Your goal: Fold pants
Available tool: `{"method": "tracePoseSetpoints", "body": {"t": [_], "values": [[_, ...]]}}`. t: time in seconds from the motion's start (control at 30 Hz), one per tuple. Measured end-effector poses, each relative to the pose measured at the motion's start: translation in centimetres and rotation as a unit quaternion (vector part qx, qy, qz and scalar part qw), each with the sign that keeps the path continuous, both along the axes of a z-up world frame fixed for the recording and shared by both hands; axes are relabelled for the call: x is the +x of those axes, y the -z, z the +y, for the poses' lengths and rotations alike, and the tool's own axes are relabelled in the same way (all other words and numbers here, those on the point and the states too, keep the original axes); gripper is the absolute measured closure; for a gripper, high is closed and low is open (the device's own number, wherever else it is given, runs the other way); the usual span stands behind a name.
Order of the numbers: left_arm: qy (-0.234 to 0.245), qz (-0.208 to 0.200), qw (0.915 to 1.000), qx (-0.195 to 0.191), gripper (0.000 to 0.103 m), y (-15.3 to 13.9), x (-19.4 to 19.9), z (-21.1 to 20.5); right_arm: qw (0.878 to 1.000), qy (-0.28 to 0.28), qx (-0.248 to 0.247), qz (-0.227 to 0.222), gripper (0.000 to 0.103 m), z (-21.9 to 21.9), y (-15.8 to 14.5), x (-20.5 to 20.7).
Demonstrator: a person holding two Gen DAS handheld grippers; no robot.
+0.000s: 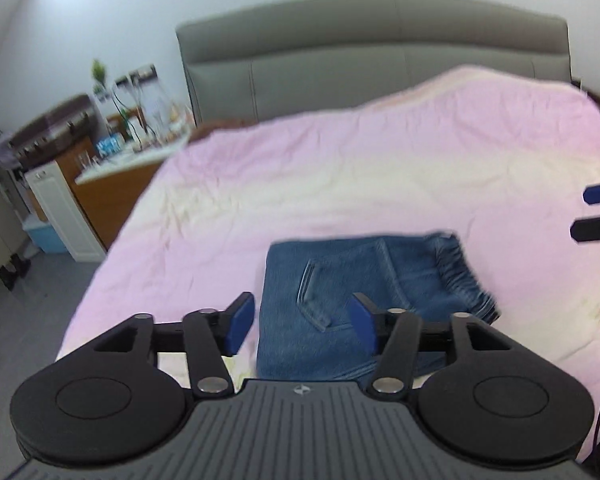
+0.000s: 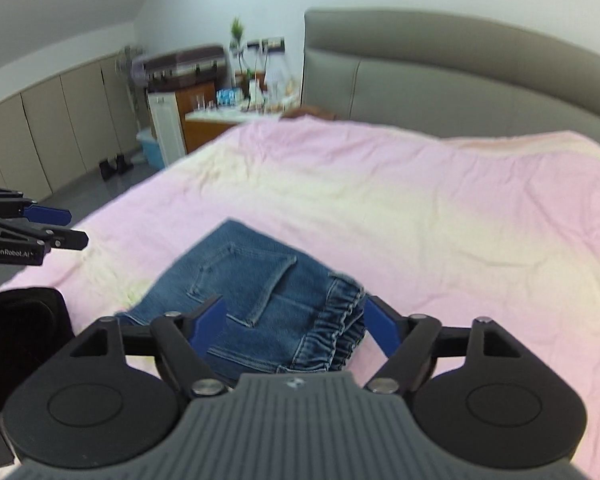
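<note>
Both claws spread, nothing between the pads. Left claw (image 1: 302,322) hangs above the pants (image 1: 364,300), which lie below and ahead of it on the bed (image 1: 340,168). Right claw (image 2: 294,324) hangs over the same bundle, pants (image 2: 256,304) directly under and just ahead of its fingers. The right wrist view shows the left claw (image 2: 66,226) off to the right claw's left, also clear of the cloth.

Pants state: blue denim, folded into 1 compact rectangular stack with several layers, back pocket on top, elastic gathered waistband (image 2: 346,328) at the edge nearest the right claw's right finger. Looks like the fold is done, or nearly. Frames are motion-blurred, so I can't tell whether the layer edges line up cleanly.

Handling read:
- Denim is soft but has body, and the stack is fairly heavy for cloth; it should hold a crease and not slide on the pink quilt.
- Not fragile, not slippery.
- A pinch on the top layer only would peel the stack open.
- Best holds: the 2 corners of 1 folded edge, 1 claw each, biting through all layers.
- The waistband is bulky, so it needs wide jaws; the gathered elastic gives good purchase.
- Lifting from 1 point would let it sag and unfold.
</note>
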State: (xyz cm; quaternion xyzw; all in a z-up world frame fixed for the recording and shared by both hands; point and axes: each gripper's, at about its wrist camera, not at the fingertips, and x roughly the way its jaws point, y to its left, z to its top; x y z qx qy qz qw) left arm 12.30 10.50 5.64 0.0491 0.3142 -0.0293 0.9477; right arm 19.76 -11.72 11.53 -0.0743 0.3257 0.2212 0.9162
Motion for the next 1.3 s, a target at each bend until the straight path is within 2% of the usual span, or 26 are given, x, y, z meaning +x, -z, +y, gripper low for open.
{"method": "tracePoseSetpoints", "body": {"t": [0.17, 0.3, 0.43, 0.6, 0.7, 0.77, 0.9, 1.03, 1.3], "values": [[-0.028, -0.066, 0.9974, -0.001, 0.013, -2.8, -4.7, -3.3, 0.999, 0.005, 0.013, -0.051, 0.013, -1.5, -3.4, -6.8], [-0.047, -0.098, 0.9941, 0.000, 0.007, -3.9, -7.8, -5.6, 0.996, 0.019, 0.017, -0.081, 0.009, -2.5, -4.1, -11.9], [-0.067, -0.116, 0.9910, 0.002, 0.007, -3.6, -9.9, -7.2, 0.993, 0.037, 0.023, -0.105, 0.005, -3.0, -3.5, -15.7], [-0.070, -0.103, 0.9922, -0.009, 0.007, -1.8, -11.2, -8.2, 0.991, 0.055, 0.023, -0.117, 0.005, -3.6, -2.0, -18.5], [-0.063, -0.077, 0.9949, -0.017, 0.007, 0.0, -10.8, -8.3, 0.992, 0.066, 0.019, -0.104, 0.005, -3.8, -0.7, -18.9], [-0.061, -0.059, 0.9963, -0.015, 0.007, 1.0, -10.3, -8.3, 0.991, 0.073, 0.016, -0.111, 0.005, -3.9, 0.1, -19.1], [-0.060, -0.032, 0.9976, -0.015, 0.007, 2.9, -10.2, -9.0, 0.990, 0.094, 0.003, -0.109, 0.005, -3.8, 1.8, -18.6], [-0.064, -0.026, 0.9975, -0.012, 0.007, 4.0, -10.6, -9.6, 0.990, 0.107, 0.004, -0.097, 0.005, -3.7, 2.9, -17.5], [-0.087, -0.010, 0.9960, -0.015, 0.007, 4.7, -10.7, -9.0, 0.992, 0.105, 0.012, -0.067, 0.005, -3.1, 3.7, -16.1]]}}
